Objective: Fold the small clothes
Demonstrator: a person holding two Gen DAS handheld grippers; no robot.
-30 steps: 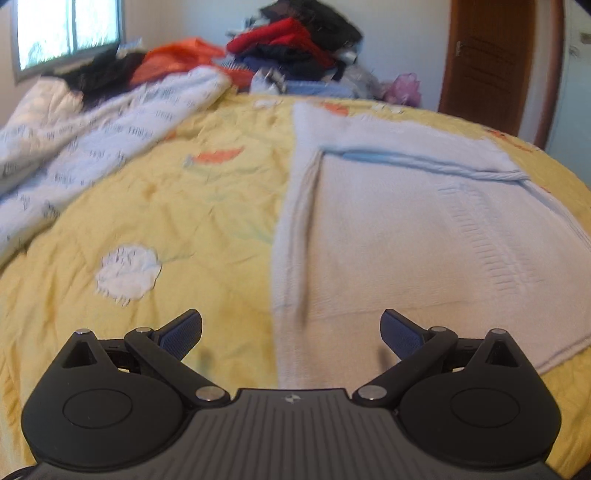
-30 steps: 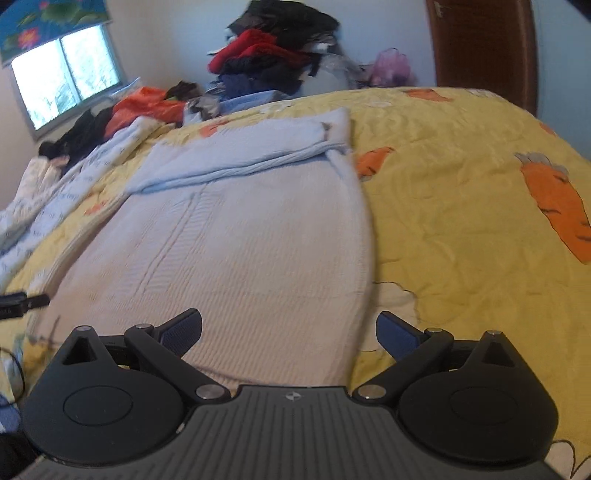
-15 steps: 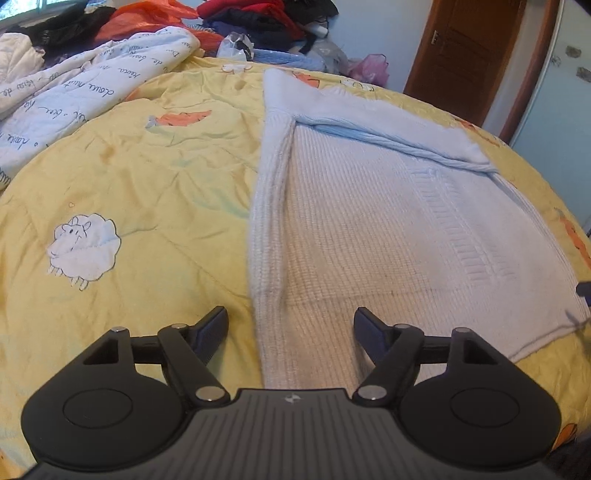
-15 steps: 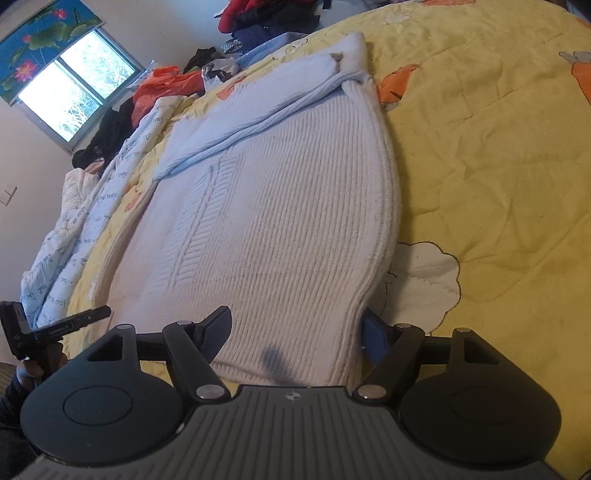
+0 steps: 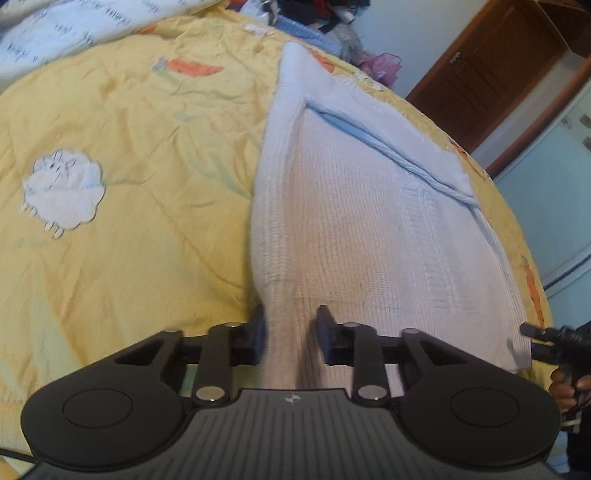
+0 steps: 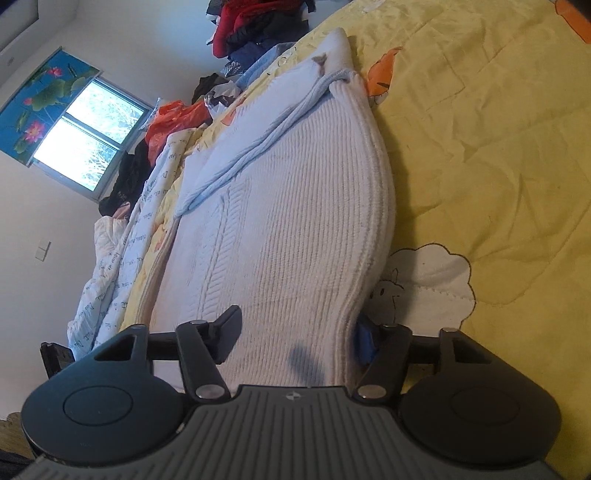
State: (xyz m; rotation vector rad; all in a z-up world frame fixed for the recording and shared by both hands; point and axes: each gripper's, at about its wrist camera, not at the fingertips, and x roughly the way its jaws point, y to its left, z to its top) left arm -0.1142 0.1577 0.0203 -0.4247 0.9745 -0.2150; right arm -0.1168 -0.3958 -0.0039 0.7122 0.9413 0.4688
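Left wrist view: the sweater [image 5: 369, 236] lies flat on the bed [image 5: 129, 184], sleeves already crossed over its far end, hem nearest the camera; the left gripper [image 5: 291, 332] straddles the near left corner of the hem, and its fingers [image 5: 325, 328] have just been closing, now drawn in on a bunched ridge of knit, which I judge a pinch taken so the hem can be lifted toward the collar. Right wrist view: the right gripper [image 6: 295, 336] sits at the other hem corner of the sweater [image 6: 288, 229]; its fingers [image 6: 227, 334] have been closing too, yet stand half spread, one resting on top of the knit, the blue one tucked at the edge beside it; the cloth lies between them, not plainly squeezed. Both corners are taken at once, likely so the fold comes up even. No containers show; a clothes pile [image 6: 258, 29] sits loose at the bed's far side, and a quilt [image 6: 122, 258] is bunched along the bed's window side.
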